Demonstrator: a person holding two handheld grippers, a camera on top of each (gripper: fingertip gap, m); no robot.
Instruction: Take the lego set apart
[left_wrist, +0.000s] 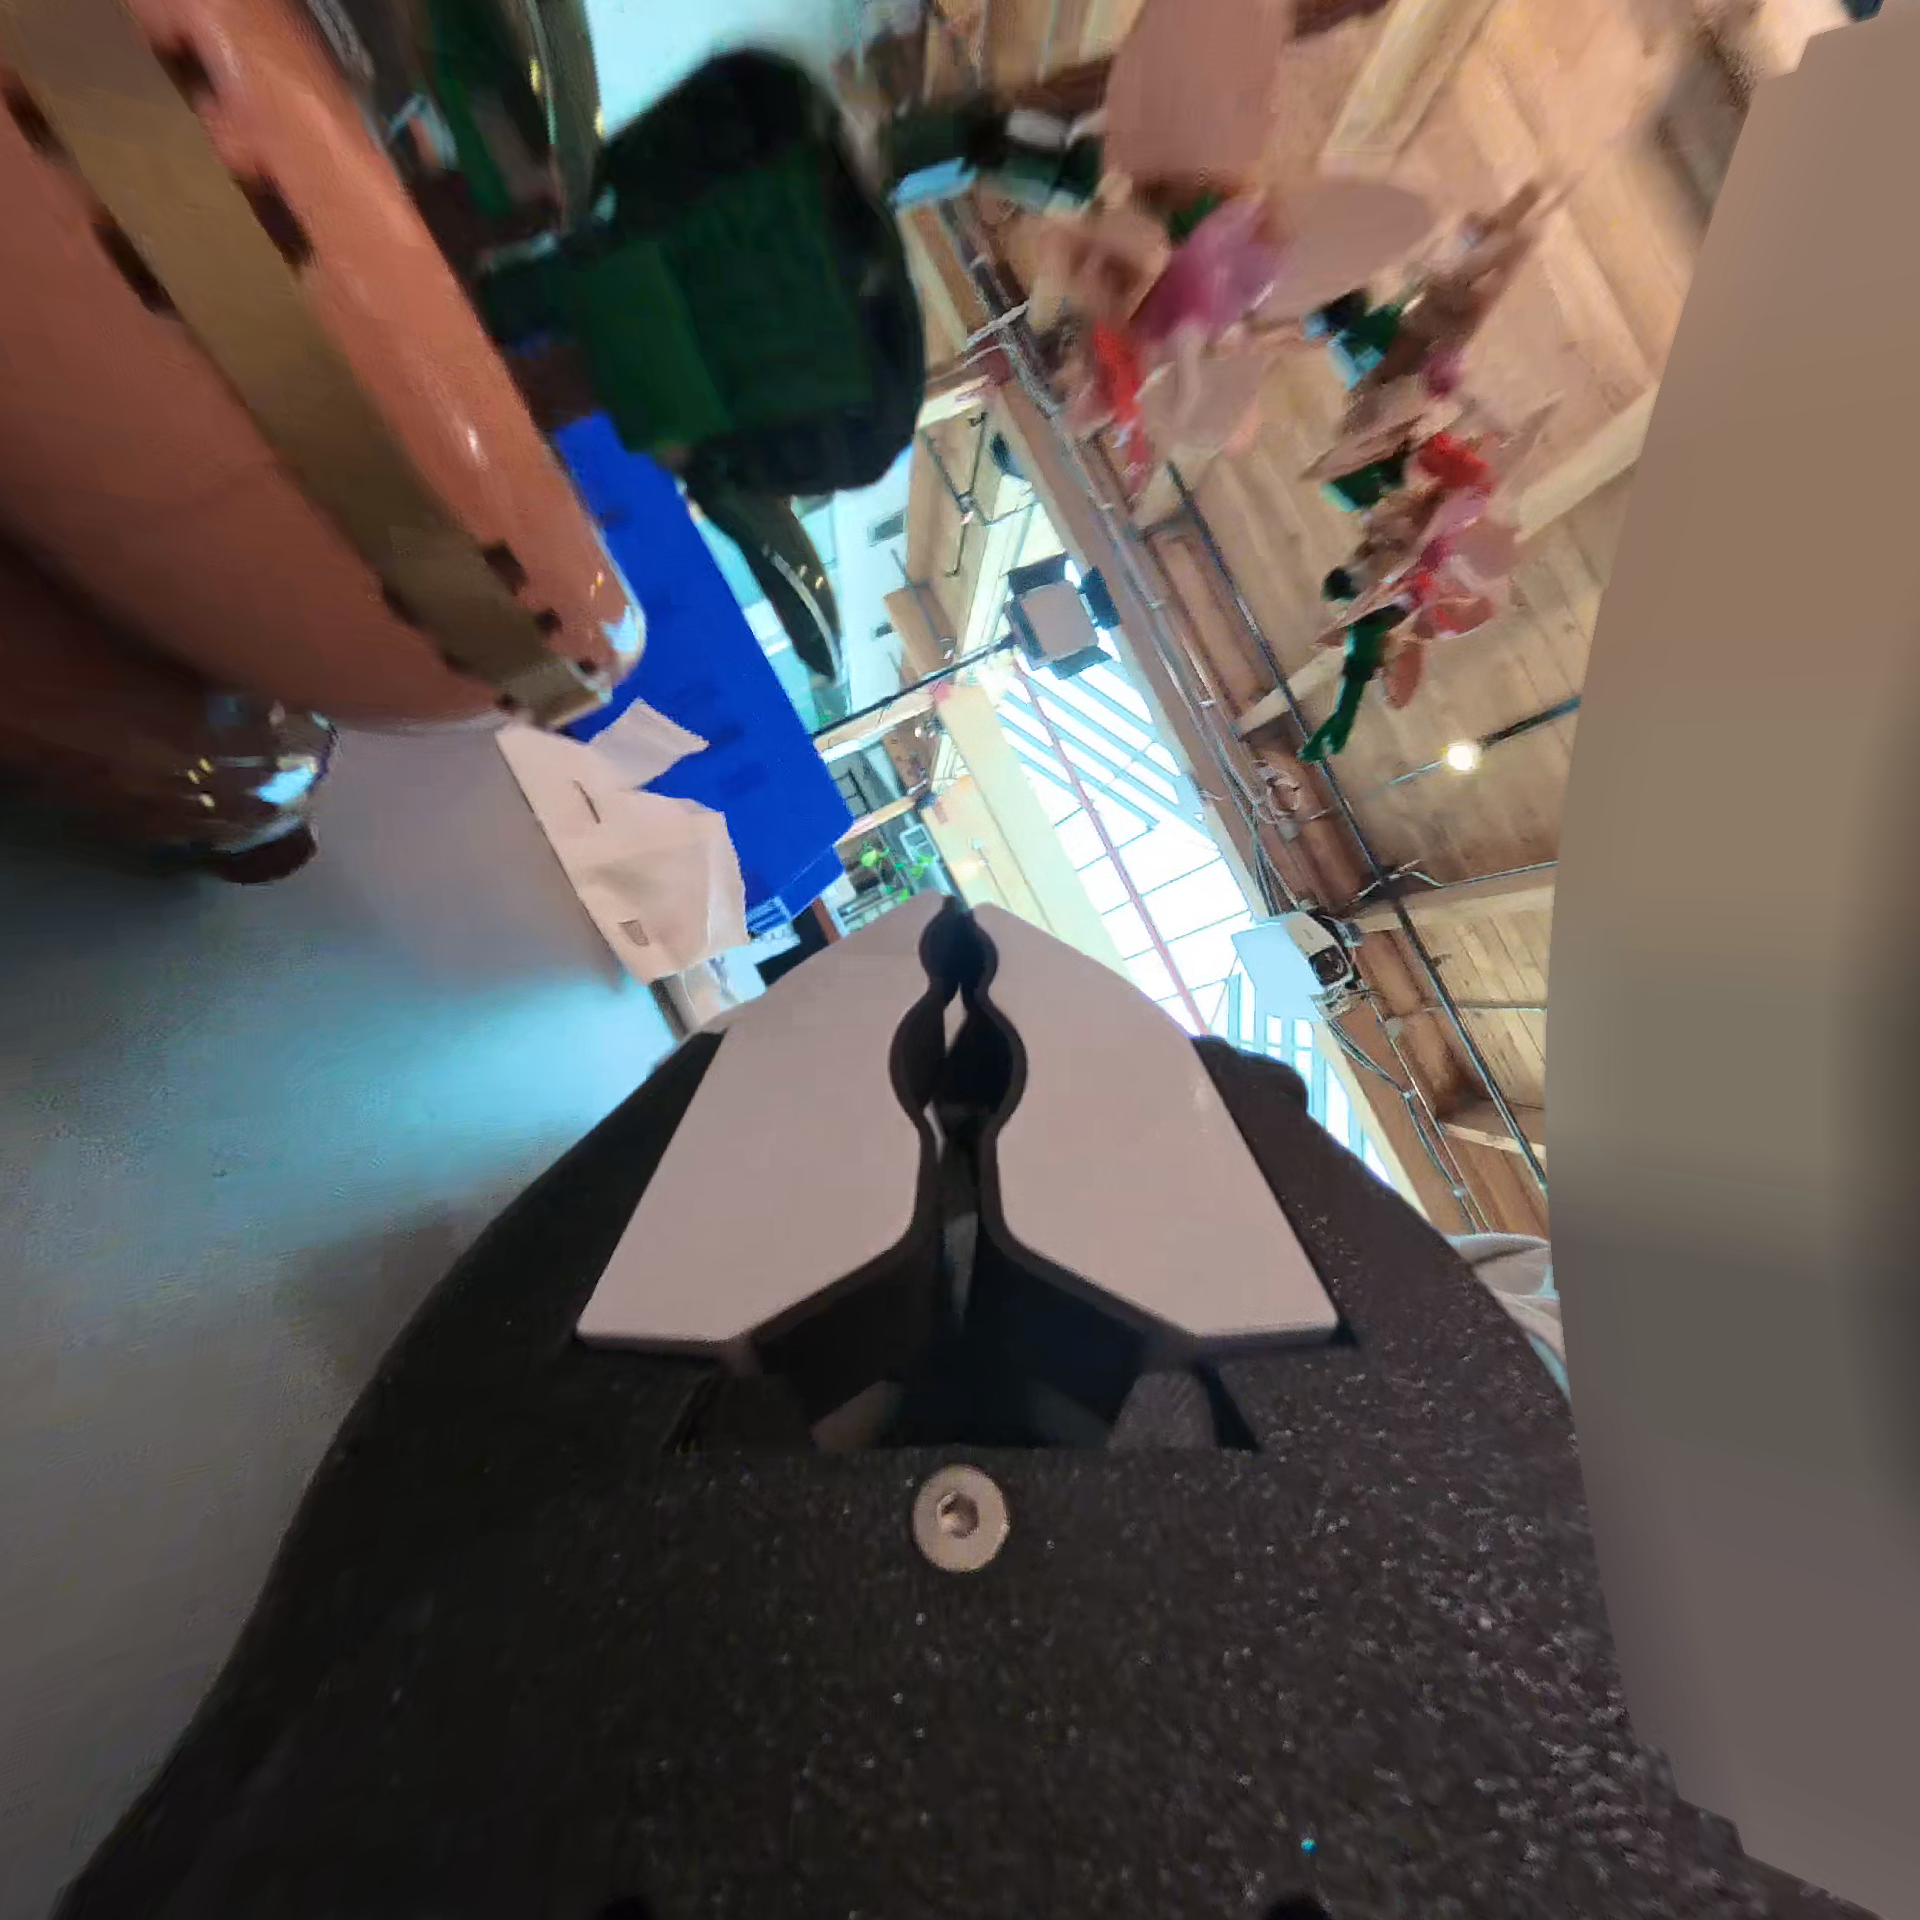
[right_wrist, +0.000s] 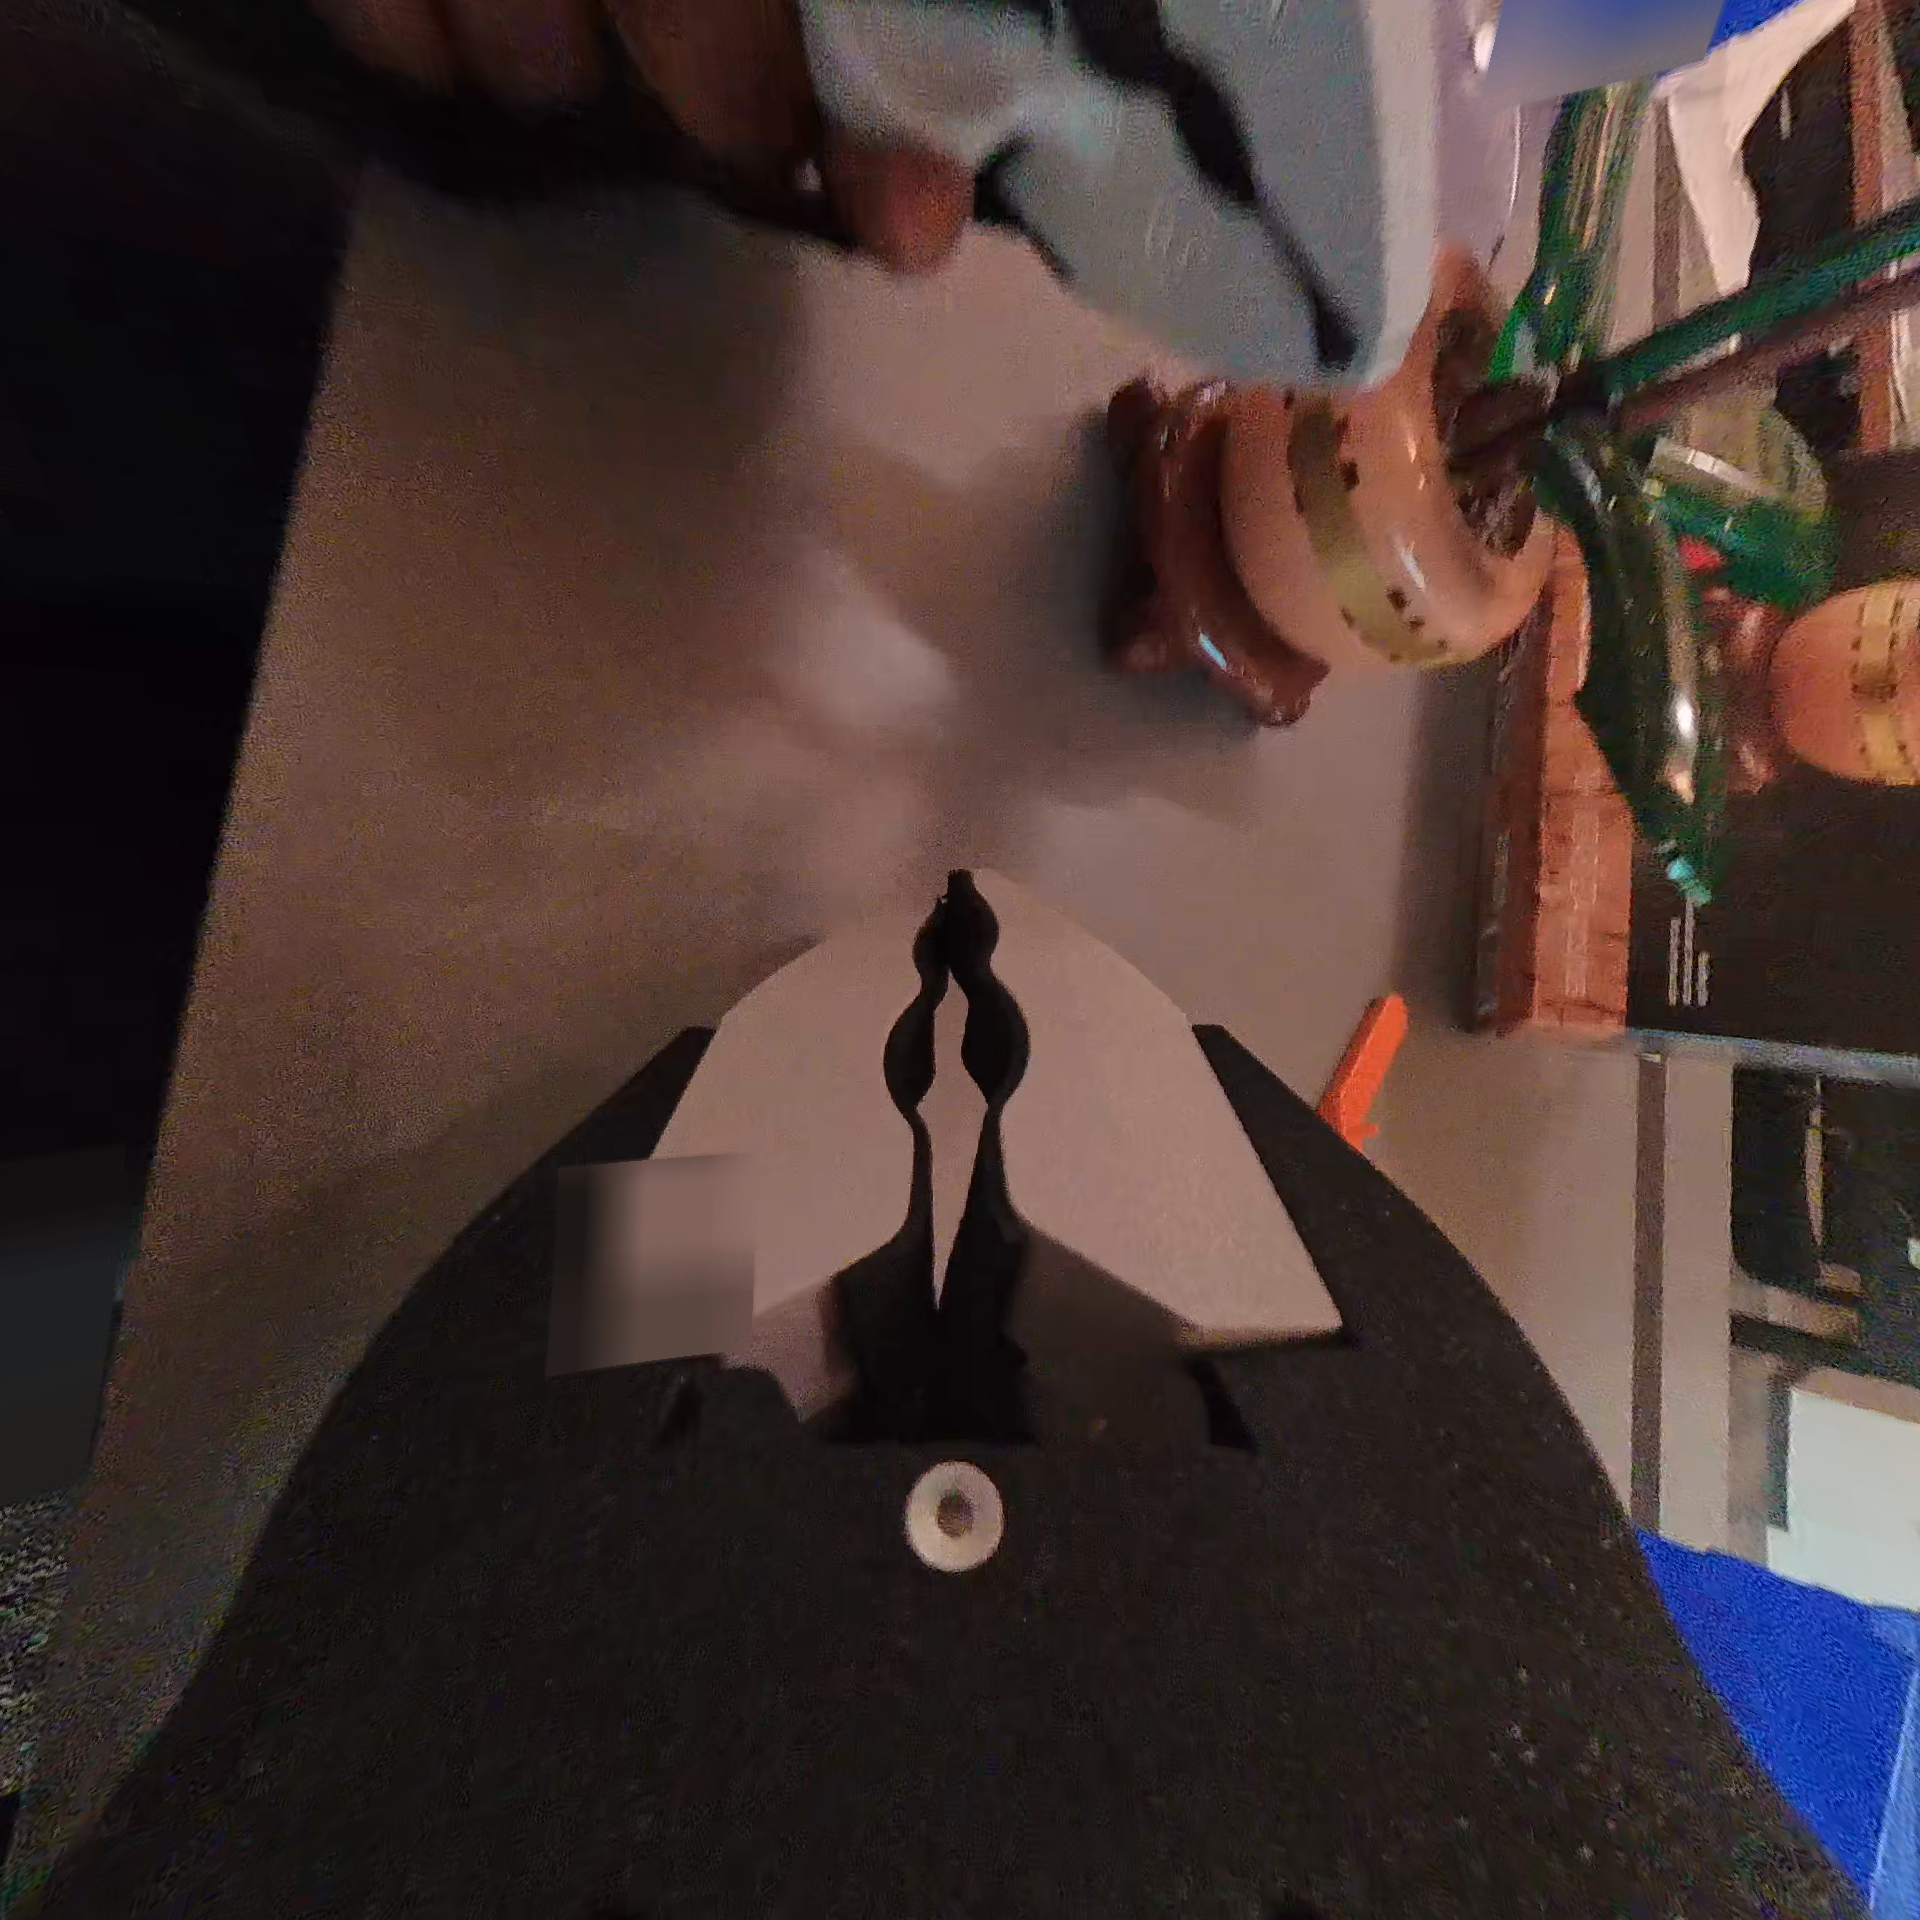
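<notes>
Nearest the lens, black housing of the right tool, pale fingers pressed together with nothing between them. Same for the left tool: closed and empty.

Ahead of the right tool and off to its right, well apart: lego flower pot, terracotta with a tan studded band, seated on a dark brown base that rests on the grey worktop. Green stems rising out of the pot's mouth, away from the base. Seen from the right wrist, left tool's fingers reaching the pot's side, apparently touching it, not around it; from the left wrist, pot looming close on that tool's left, foliage blurred beyond.

Judged an early step: nothing visibly detached, pot on base, stems planted. Probably bracing the pot with the left tool ahead of a first pull. Next move calls for opening the right tool, bringing it across to the stems or the pot rim, closing there and drawing away from the base while the left tool steadies.

Room to work: bare worktop between right tool and pot, an easy approach. Worktop edge far to the right tool's left, dark drop beyond. Orange lego piece lying just right of the right tool, dark box past it, so little slack on that side. Blue sheet and white paper ahead of the left tool, near the worktop's far edge.
</notes>
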